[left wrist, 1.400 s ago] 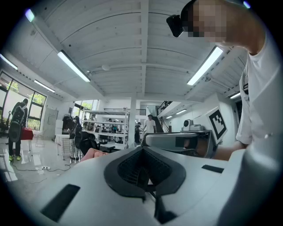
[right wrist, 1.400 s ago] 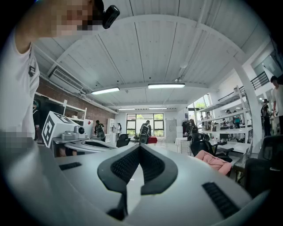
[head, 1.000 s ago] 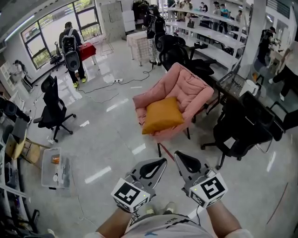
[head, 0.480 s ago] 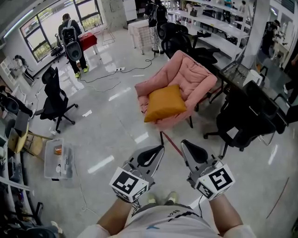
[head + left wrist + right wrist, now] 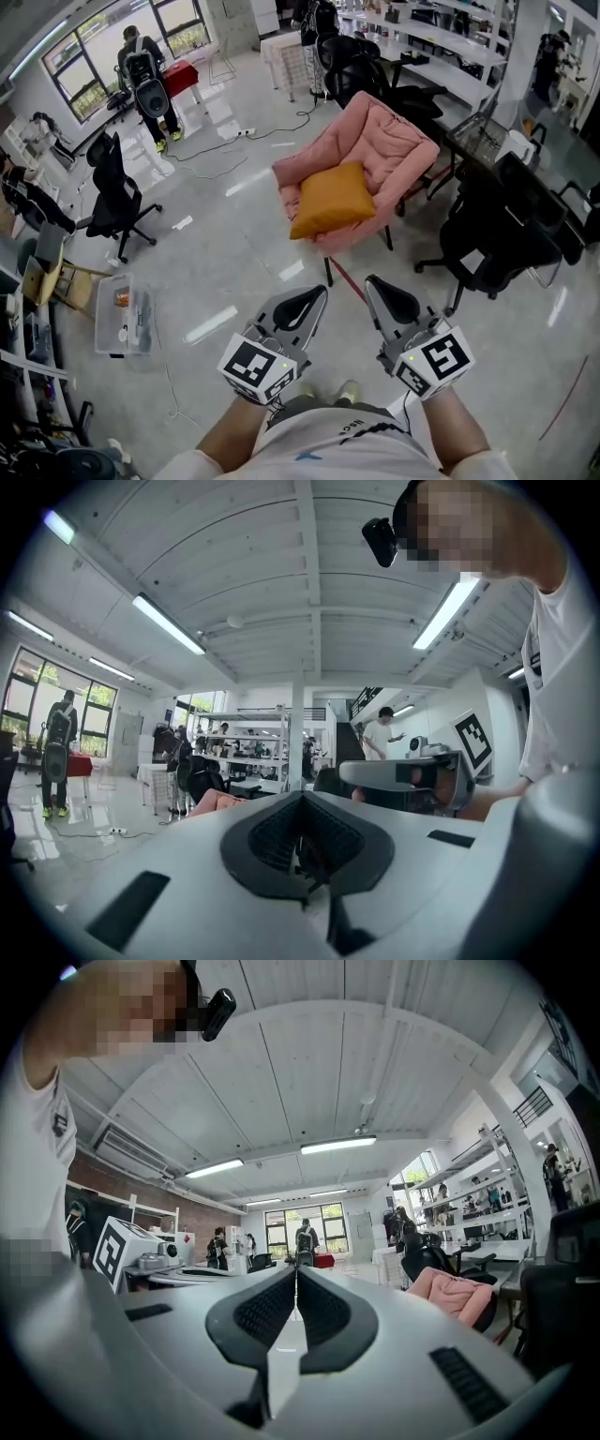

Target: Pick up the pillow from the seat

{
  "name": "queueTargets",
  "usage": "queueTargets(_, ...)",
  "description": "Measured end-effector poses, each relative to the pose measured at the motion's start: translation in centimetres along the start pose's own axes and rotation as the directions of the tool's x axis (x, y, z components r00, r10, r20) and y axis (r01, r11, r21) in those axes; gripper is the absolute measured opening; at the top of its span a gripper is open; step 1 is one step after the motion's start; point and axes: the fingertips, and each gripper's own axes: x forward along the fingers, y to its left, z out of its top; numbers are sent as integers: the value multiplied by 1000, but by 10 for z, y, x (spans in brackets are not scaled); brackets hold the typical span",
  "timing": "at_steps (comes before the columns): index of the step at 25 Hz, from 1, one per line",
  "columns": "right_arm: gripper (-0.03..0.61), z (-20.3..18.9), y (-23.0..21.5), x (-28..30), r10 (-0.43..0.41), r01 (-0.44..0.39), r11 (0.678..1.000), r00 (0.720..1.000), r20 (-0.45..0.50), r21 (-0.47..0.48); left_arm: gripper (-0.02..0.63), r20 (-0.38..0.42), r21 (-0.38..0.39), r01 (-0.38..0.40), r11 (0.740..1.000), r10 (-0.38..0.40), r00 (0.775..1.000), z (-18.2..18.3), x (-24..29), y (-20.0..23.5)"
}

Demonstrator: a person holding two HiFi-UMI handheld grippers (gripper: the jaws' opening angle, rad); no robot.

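A: Entry one, the pillow?
B: Pillow [image 5: 330, 199]: mustard-orange, square, lying on the seat of the pink padded chair [image 5: 394, 141], its far edge toward the backrest. It sits at twelve o'clock from both grippers, well apart from them, with shiny floor [image 5: 234, 253] between.
A: Entry two, left gripper?
B: Left gripper [image 5: 302, 307]: jaws closed together, nothing between them, pointing level in front of the person's body.
A: Entry three, right gripper?
B: Right gripper [image 5: 391, 300]: jaws pressed together, empty, near the left one at its three o'clock.
A: Remaining stock?
B: Black office chair [image 5: 117, 192] at ten o'clock of the grippers. Clear plastic bin [image 5: 105, 336] on the floor at nine o'clock. Second black office chair [image 5: 487, 248] at two o'clock, near the pink one. One person [image 5: 141, 70] standing by the windows [image 5: 103, 42], eleven o'clock, far off.
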Motion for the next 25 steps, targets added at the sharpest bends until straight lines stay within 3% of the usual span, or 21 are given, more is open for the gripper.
queueTargets(5,17,-4,-18,-6,3,-3,1000,1000,5,24,9,-13,5,-39,999,40,999,-5,12,-1)
queueTargets(14,17,-11,-43,9,1,-1,999,1000,-5,45,11,-37,16,-41,999,42,998,-17,37,11)
queueTargets(25,17,-45,-91,97,-12,16,999,997,-79,47,9,-39,-38,-34,999,33,999,-43,89,99)
